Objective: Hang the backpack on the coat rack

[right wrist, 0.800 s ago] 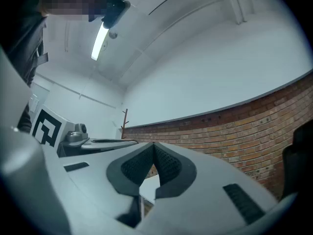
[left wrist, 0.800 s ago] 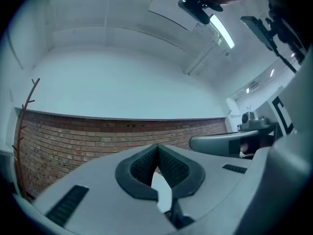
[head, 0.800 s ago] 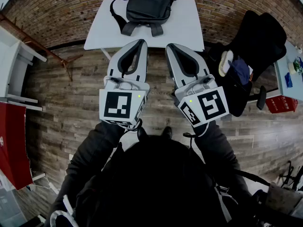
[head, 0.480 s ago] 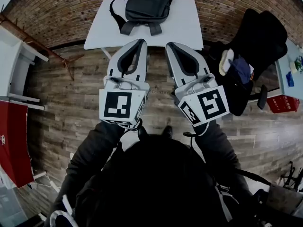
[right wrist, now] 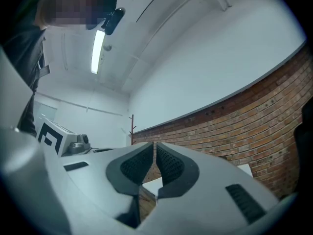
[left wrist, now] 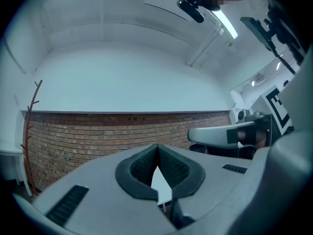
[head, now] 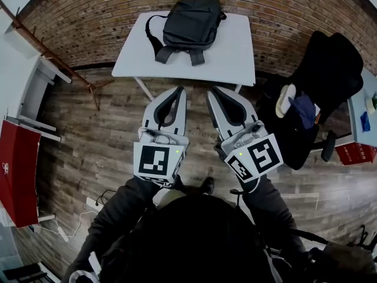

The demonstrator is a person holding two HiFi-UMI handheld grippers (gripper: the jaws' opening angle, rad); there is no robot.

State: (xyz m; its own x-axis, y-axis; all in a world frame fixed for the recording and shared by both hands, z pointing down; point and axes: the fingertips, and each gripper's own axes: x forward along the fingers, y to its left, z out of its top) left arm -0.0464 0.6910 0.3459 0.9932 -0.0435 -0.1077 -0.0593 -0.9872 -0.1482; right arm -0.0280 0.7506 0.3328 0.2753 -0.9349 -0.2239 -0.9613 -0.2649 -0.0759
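Our left gripper (head: 178, 90) and right gripper (head: 213, 91) are closed and empty, short of the white table (head: 235, 46). The black backpack (head: 191, 22) lies flat there; we should open up before reaching its straps (head: 163, 53). The coat rack (left wrist: 28, 141) stands far left.

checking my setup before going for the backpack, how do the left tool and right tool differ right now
The left tool slants toward the right of the head view and the right tool toward the left, so their tips converge. The left tool's marker cube faces the camera almost squarely; the right tool's is twisted, showing two faces. Both are shut, empty, and short of the table where the backpack lies.
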